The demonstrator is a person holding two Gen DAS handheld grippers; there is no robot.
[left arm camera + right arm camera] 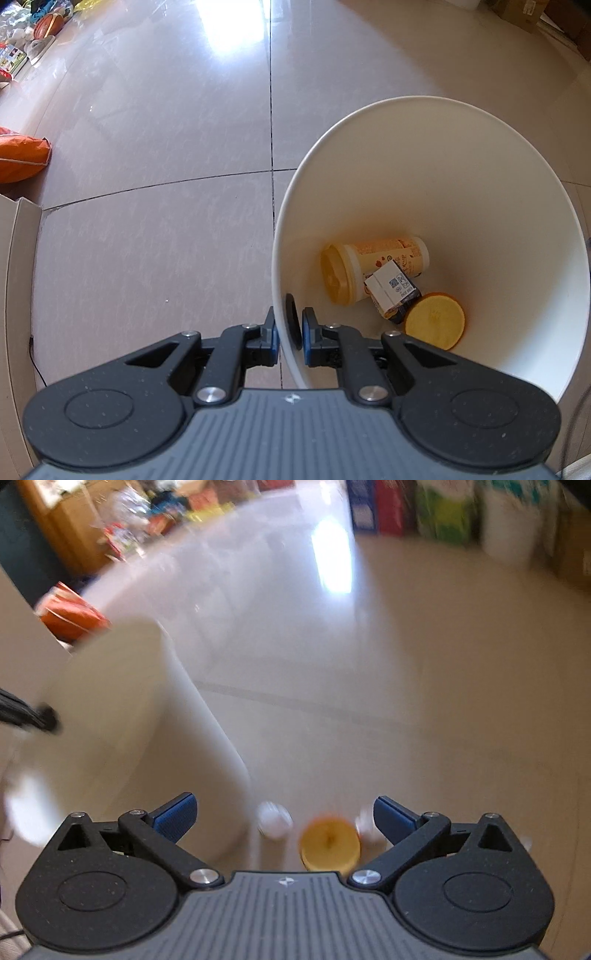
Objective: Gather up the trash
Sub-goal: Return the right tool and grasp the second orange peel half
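- Nearest the left wrist camera, the left gripper (289,330) has its fingers drawn narrow and clamped on the near wall of the white bin (480,155), one pad outside the wall and one inside.
- At about 9 o'clock in that view an orange bag (20,155) lies on the tiled floor (155,155), well apart from the bin.
- Lower on the same side, at about 8 o'clock, a pale board edge (16,266) stands along the frame.
- Inside the bin, at about 4 o'clock, a yellow cup (364,269) lies on its side with its lid toward the gripper.
- Just right of the cup, touching it, a small carton (391,293) leans tilted.
- Beside the carton's lower right, a yellow lid (435,320) lies flat on the bin's bottom.
- Closest to the right wrist camera, the right gripper (284,818) has its fingers spread wide with nothing between the pads; this view is blurred.
- At 9 o'clock there, the bin's outer wall (122,709) fills the left side.
- At about 6 o'clock, between the open fingers, a small white thing (275,819) lies on the floor; what it is I cannot tell.
- Just right of it sits a yellow round thing (330,844), then another white blur (365,829) close to the right finger.
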